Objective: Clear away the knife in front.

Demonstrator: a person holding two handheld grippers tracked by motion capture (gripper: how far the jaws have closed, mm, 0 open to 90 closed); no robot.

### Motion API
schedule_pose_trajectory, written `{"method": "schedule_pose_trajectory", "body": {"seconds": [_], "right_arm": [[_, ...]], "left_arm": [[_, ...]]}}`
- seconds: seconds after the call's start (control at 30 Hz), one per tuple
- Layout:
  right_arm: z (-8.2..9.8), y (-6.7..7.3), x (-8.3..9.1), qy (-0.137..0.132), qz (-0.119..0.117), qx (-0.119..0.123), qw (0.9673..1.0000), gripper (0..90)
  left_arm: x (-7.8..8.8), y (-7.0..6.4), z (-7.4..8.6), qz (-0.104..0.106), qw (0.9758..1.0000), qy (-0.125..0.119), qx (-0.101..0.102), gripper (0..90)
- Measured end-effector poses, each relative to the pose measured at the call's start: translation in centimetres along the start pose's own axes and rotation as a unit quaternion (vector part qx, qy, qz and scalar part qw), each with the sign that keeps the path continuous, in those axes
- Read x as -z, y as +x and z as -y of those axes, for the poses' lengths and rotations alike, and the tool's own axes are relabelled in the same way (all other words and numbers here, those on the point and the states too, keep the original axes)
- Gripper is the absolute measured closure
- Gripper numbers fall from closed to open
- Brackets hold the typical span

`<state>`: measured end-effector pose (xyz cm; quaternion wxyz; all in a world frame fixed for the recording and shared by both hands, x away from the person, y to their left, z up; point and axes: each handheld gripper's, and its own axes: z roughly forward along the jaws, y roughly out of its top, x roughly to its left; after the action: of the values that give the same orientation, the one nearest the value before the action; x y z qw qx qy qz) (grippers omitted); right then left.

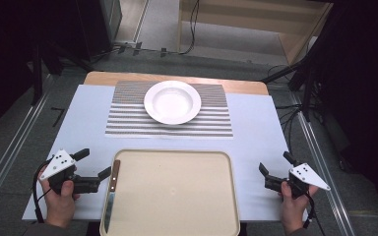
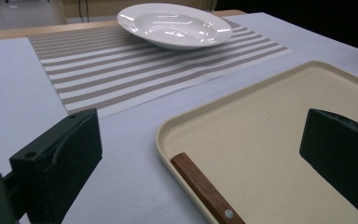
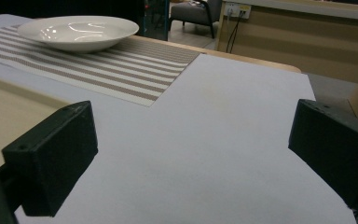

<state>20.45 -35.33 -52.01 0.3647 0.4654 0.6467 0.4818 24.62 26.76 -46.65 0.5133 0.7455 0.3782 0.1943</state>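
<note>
A cream tray lies at the table's near edge. Along its left rim rests a knife with a brown wooden handle pointing away from me. A white deep plate stands on a striped placemat farther back. My left gripper hovers just left of the tray, open, its jaws on either side of the knife handle without touching it. My right gripper is held right of the tray, open, over bare white table covering.
The white covering spans most of the wooden table. Metal rails run along both sides on the floor. Dark stands and cables crowd the far left and right. A wooden cabinet stands beyond the table.
</note>
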Motion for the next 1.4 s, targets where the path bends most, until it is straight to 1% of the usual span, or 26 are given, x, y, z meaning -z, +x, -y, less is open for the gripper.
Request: {"method": "schedule_pose_trajectory", "body": {"seconds": [0.57, 0.63, 0.83, 1.07, 1.4], "right_arm": [[0.0, 0.0, 0.0, 0.000, 0.000, 0.000, 1.0000, 0.0], [0.0, 0.0, 0.0, 0.000, 0.000, 0.000, 1.0000, 0.0], [0.0, 0.0, 0.0, 0.000, 0.000, 0.000, 1.0000, 0.0], [0.0, 0.0, 0.0, 0.000, 0.000, -0.001, 1.0000, 0.0], [0.0, 0.0, 0.0, 0.001, 0.000, -0.003, 1.0000, 0.0]], "left_arm": [[1.8, 2.6, 0.5, -0.028, 0.9993, -0.011, 0.020, 0.0], [1.9, 2.8, 0.6, -0.028, 0.9993, -0.012, 0.022, 0.0], [2.5, 3.6, 0.9, -0.037, 0.9988, -0.015, 0.028, 0.0], [3.0, 4.4, 1.2, -0.043, 0.9984, -0.017, 0.033, 0.0], [3.9, 5.6, 1.7, -0.056, 0.9972, -0.021, 0.044, 0.0]]}}
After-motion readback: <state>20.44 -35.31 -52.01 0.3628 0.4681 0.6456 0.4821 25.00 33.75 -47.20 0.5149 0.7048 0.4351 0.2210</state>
